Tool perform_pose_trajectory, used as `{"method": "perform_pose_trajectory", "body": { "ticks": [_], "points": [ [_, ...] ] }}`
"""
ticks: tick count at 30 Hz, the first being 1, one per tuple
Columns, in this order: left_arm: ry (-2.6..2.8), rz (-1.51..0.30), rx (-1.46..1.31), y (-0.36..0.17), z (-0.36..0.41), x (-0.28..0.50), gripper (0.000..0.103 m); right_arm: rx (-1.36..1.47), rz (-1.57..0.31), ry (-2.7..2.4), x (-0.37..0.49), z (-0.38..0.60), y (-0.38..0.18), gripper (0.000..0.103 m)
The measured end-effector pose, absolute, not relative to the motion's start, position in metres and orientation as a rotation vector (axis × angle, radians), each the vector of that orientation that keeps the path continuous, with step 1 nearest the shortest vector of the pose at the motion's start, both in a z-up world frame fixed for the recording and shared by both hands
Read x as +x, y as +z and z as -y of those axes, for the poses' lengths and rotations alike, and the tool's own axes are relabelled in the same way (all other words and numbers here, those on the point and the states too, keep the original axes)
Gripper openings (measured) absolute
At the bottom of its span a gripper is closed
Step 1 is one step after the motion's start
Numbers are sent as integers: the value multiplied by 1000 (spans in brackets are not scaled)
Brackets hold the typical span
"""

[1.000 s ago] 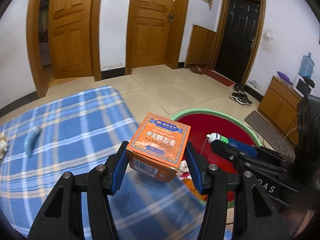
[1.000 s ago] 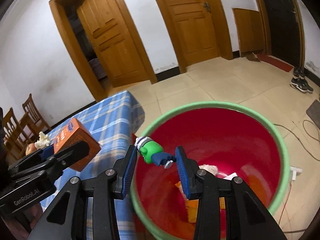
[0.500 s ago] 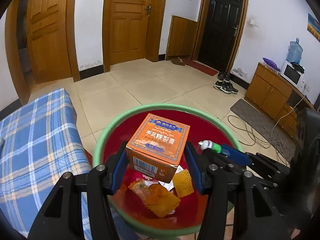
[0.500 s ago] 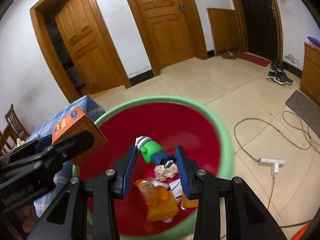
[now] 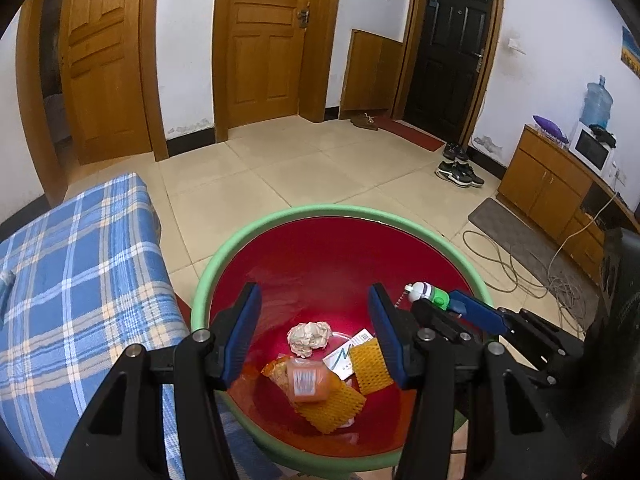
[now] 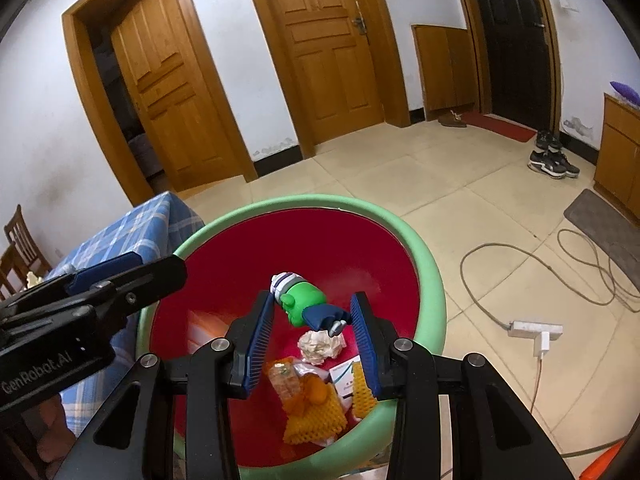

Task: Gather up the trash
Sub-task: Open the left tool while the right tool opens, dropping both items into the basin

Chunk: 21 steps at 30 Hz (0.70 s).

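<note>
Two grippers: both are held over a red bin with a green rim.
Left gripper [image 5: 314,330]: its blue-padded fingers are spread wide apart and nothing is held between them; the bin's inside is seen through the gap.
Right gripper [image 6: 314,334]: its fingers are parted, with a green toy figure [image 6: 302,304] seen between the tips; a small gap shows on each side of the toy, so whether it is gripped or loose cannot be told.
Bin [image 5: 280,222]: it is placed on the tiled floor, just beside the corner of a blue plaid cloth [image 5: 80,272].
Orange box [image 5: 306,380]: it is blurred and found low inside the bin, above the other trash, barcode side up.
Crumpled paper [image 5: 310,334]: a pale ball is lodged on the bin's bottom, beyond the box.
Yellow foam nets [image 5: 370,364]: one piece is set beside a white card [image 5: 340,358], another is spread under the box.
Toy in left view: the green figure [image 5: 430,292] is seen at the right gripper's tips, above the bin's right rim.
Floor: grey cables [image 6: 520,256] and a white power strip [image 6: 534,330] are laid to the right of the bin.
Background: wooden doors, a dark door and a pair of black shoes [image 5: 458,172] are seen.
</note>
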<state>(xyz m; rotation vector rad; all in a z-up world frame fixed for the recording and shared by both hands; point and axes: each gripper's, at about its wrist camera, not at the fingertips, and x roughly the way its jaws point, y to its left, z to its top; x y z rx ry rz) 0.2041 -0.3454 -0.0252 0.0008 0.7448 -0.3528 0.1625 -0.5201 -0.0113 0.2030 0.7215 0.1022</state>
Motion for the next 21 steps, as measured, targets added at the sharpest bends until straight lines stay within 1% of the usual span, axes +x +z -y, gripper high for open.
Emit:
{"method": "perform_pose_trajectory", "body": {
  "ticks": [4,6,8,10,14,21],
  "points": [
    [-352,-750,-15,-26,342,204,56,202,-716,106,162,520,-11,41],
    [-351,-751,-18,-26,342,205,63,201,-716,108,162,520,-11,41],
    [-352,-750,-17,-26,342,204,72,201,-716,110,162,520,-12,41],
    [-349,-744,-10,-26,343,203,76,199,-716,113,162,519,-12,41],
    [-346,-730,5,-24,346,199,87,193,-720,118,163,517,-13,41],
    [-341,-734,9,-23,347,199,87,188,-714,124,163,516,-12,41]
  ]
}}
